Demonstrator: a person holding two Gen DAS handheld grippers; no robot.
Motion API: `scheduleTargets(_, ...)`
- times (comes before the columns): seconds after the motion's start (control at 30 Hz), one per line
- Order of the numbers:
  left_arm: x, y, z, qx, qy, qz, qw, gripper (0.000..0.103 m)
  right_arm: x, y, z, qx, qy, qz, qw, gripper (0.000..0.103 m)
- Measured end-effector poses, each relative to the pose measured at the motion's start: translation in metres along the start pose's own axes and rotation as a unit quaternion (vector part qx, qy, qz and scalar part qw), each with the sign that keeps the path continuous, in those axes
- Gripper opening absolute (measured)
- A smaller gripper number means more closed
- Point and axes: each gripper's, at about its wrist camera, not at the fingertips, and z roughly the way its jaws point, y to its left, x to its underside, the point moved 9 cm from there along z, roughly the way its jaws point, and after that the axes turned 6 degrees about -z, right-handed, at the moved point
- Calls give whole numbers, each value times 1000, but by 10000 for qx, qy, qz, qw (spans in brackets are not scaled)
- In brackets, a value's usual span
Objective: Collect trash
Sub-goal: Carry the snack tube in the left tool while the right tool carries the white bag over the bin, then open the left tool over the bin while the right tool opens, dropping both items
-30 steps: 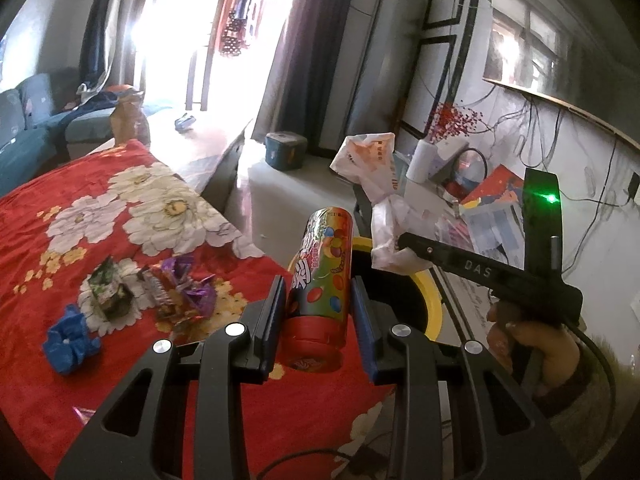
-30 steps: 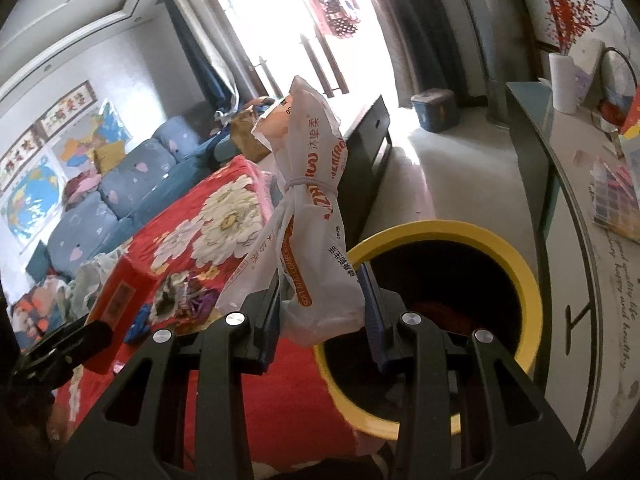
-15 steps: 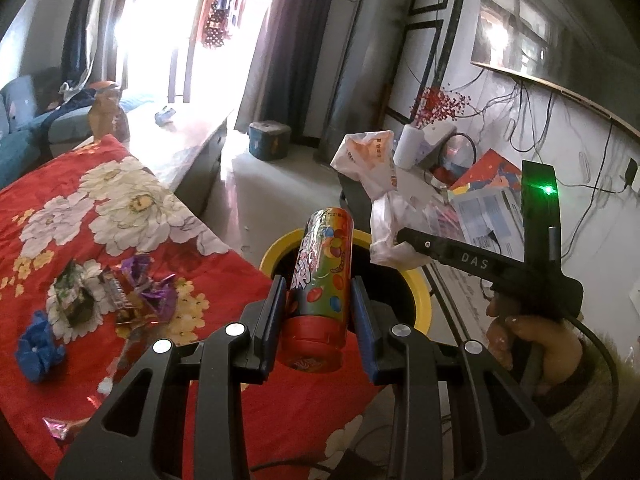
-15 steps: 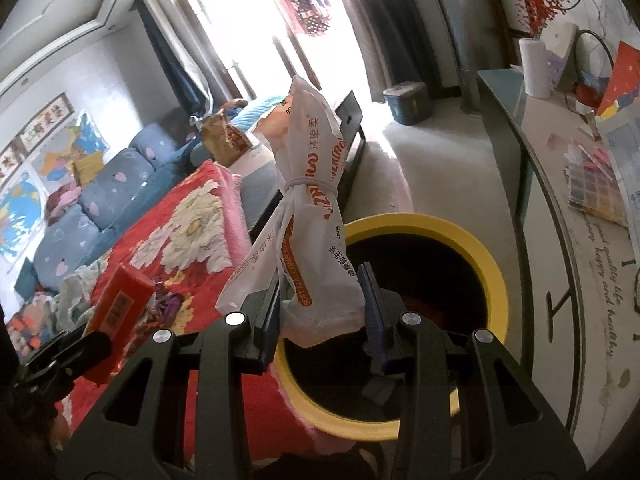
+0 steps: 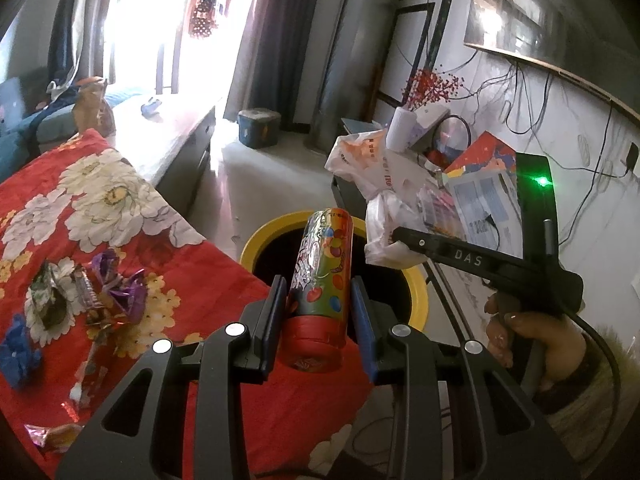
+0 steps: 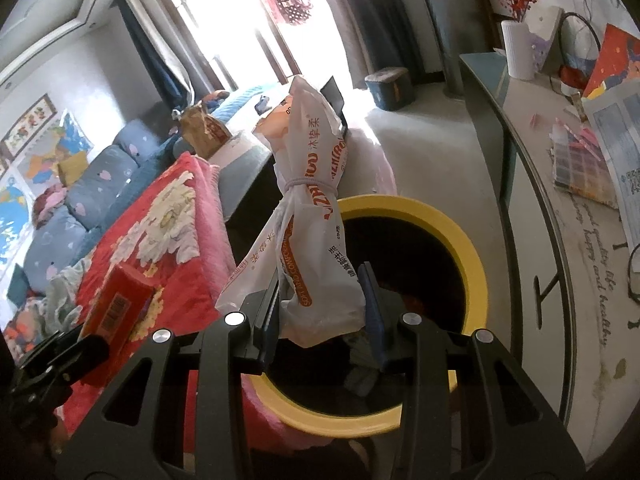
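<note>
Left gripper point(image 5: 318, 312) clamped on a tall cylindrical candy tube w/ colourful printed wrap and red cap point(image 5: 320, 280); both pads pressed against tube sides, cap end nearest camera, far end tilted up & forward over near rim of the round black bin w/ yellow rim point(image 5: 416, 288). Right gripper point(image 6: 322, 300) pinching lower end of a white plastic bag w/ orange print, tied at the neck by a white band point(image 6: 310, 216); bag standing upright between pads, hanging above bin opening, bin's yellow rim point(image 6: 472, 264) just behind & below it. Seen from left wrist view: right gripper reaching in from right w/ bag over far side of bin, a hand point(image 5: 536, 336) on its handle, green light lit on its body.

Bin on floor, touching edge of a red floral-print cloth point(image 5: 120, 208) covering a low surface. On cloth, well left of bin: cluster of crumpled purple & silver foil wrappers point(image 5: 116, 296), a dark green crumpled wrapper point(image 5: 48, 296) beside them, a blue crumpled scrap point(image 5: 18, 352) near left edge. Bin interior dark; some pale scraps visible at bottom from right wrist view.
</note>
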Motion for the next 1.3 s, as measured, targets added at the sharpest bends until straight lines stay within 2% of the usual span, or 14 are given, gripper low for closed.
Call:
scheduleTargets(0.9,14,-6,58,17,503,72,9987,31,23,-29,18,115,460,227,9986,31)
scheduleTargets(0.93,13,-6,60,15,511,76,9987,31,24,-30,18,111,469,249,9985,31)
scheduleTargets(1.03,12,-8,66,34,542,88,9985,32,23,-34,17,148,446,346,9983,42)
scheduleTargets(1.07,11,-8,69,37,568,69,9984,33,22,-36,16,182,427,375,9982,46)
scheduleTargets(1.13,9,-5,70,-3,560,26,9984,48,20,-39,14,228,387,422,9981,50)
scheduleTargets(1.17,7,-4,69,-2,515,-15,9987,59,19,-40,12,259,346,451,9980,55)
scheduleTargets(1.23,4,-2,64,-32,431,-41,9991,67,17,-41,9,289,275,453,9982,58)
scheduleTargets(1.3,2,0,59,-97,350,-48,9993,81,15,-40,7,335,229,421,9983,59)
